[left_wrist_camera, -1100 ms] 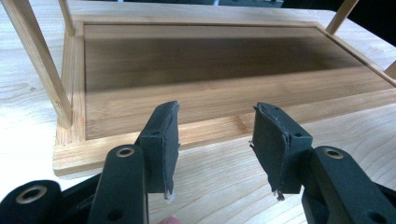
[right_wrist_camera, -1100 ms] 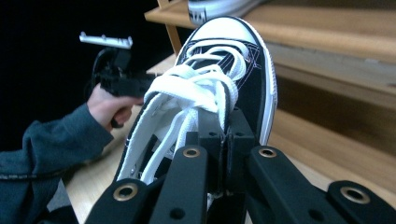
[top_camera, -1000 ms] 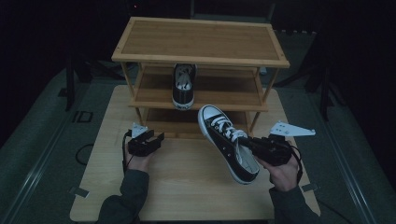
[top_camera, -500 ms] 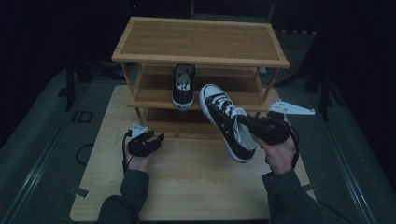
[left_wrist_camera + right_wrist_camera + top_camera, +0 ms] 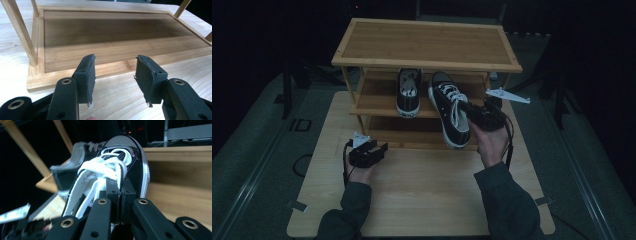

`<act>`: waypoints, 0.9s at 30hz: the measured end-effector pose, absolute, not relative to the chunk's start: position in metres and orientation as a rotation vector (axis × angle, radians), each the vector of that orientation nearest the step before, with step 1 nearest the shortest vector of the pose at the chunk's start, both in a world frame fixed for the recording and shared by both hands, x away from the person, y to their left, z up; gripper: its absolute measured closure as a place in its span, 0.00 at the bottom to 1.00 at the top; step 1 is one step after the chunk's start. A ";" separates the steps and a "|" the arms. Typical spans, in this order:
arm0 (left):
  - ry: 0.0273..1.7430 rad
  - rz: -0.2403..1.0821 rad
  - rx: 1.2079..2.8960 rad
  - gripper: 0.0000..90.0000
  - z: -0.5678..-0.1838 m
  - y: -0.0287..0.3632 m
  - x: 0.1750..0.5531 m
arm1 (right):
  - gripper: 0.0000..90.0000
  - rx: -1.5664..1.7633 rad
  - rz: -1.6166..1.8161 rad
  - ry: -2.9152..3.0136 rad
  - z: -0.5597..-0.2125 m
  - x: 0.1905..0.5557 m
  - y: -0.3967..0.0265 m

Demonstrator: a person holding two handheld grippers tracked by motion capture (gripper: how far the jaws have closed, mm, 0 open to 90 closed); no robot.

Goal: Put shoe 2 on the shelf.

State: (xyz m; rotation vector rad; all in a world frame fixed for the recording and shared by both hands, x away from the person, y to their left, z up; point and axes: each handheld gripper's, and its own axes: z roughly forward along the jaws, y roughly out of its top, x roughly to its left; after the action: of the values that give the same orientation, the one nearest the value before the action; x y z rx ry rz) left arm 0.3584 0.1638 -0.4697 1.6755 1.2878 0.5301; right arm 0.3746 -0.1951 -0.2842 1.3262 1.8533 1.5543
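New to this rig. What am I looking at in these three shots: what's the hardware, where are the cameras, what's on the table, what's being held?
There is no robot arm here. A person holds a hand-held tool with two jaws in each hand. The high view looks down from above the person's side of the table; the forearms come in from the bottom. The other two pictures come from cameras riding on each tool, looking along its black jaws.

On the table stands a wooden shoe rack with one black sneaker parked on its middle shelf.

The right gripper is shut on the side of a second black sneaker with white laces, carried toe-first toward the middle shelf, beside the parked one.

The left gripper is open and holds nothing; it sits low in front of the rack's bottom shelf.
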 end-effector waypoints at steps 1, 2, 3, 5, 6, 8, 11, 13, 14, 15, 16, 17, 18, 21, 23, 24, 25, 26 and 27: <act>1.288 0.531 1.676 0.56 -0.470 0.164 0.359 | 0.98 1.340 1.556 1.839 -0.284 0.378 -0.193; 1.287 0.534 1.678 0.56 -0.470 0.164 0.359 | 0.98 1.355 1.559 1.826 -0.283 0.382 -0.191; 1.289 0.533 1.678 0.56 -0.470 0.164 0.359 | 0.98 1.366 1.558 1.816 -0.283 0.385 -0.188; 1.290 0.533 1.676 0.56 -0.470 0.165 0.359 | 0.98 1.385 1.557 1.796 -0.282 0.391 -0.183; 1.290 0.532 1.676 0.56 -0.470 0.164 0.359 | 0.98 1.395 1.557 1.786 -0.282 0.394 -0.180; 1.286 0.531 1.677 0.56 -0.470 0.164 0.359 | 0.98 1.411 1.557 1.757 -0.283 0.399 -0.175; 1.288 0.531 1.673 0.56 -0.470 0.164 0.359 | 0.98 1.427 1.560 1.716 -0.285 0.405 -0.167; 1.289 0.531 1.673 0.56 -0.470 0.165 0.359 | 0.98 1.440 1.562 1.690 -0.286 0.409 -0.162; 1.288 0.531 1.673 0.56 -0.470 0.165 0.359 | 0.98 1.452 1.566 1.678 -0.286 0.411 -0.160; 1.288 0.531 1.673 0.56 -0.470 0.165 0.359 | 0.98 1.458 1.568 1.667 -0.286 0.413 -0.158; 1.286 0.531 1.675 0.56 -0.470 0.165 0.359 | 0.98 1.462 1.567 1.656 -0.287 0.415 -0.156; 1.287 0.529 1.674 0.56 -0.470 0.165 0.359 | 0.98 1.464 1.569 1.648 -0.287 0.416 -0.154; 1.288 0.529 1.673 0.56 -0.470 0.165 0.359 | 0.98 1.465 1.566 1.641 -0.287 0.418 -0.152; 1.286 0.527 1.666 0.56 -0.469 0.165 0.359 | 0.98 1.471 1.570 1.628 -0.288 0.421 -0.149; 1.286 0.528 1.662 0.56 -0.469 0.166 0.359 | 0.98 1.478 1.570 1.623 -0.290 0.427 -0.143; 1.286 0.530 1.663 0.56 -0.469 0.166 0.359 | 0.98 1.484 1.569 1.620 -0.290 0.429 -0.141; 1.288 0.531 1.661 0.56 -0.469 0.167 0.359 | 0.98 1.491 1.567 1.614 -0.291 0.430 -0.140; 1.288 0.531 1.661 0.56 -0.469 0.167 0.359 | 0.98 1.491 1.567 1.614 -0.291 0.430 -0.140; 1.288 0.528 1.660 0.56 -0.468 0.167 0.359 | 0.98 1.495 1.570 1.610 -0.291 0.432 -0.138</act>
State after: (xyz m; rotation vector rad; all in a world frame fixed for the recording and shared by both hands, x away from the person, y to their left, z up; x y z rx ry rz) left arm 0.3590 0.1668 -0.4683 1.6601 1.2878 0.5282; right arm 0.4317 -0.1381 -0.2911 1.4946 1.6104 1.5699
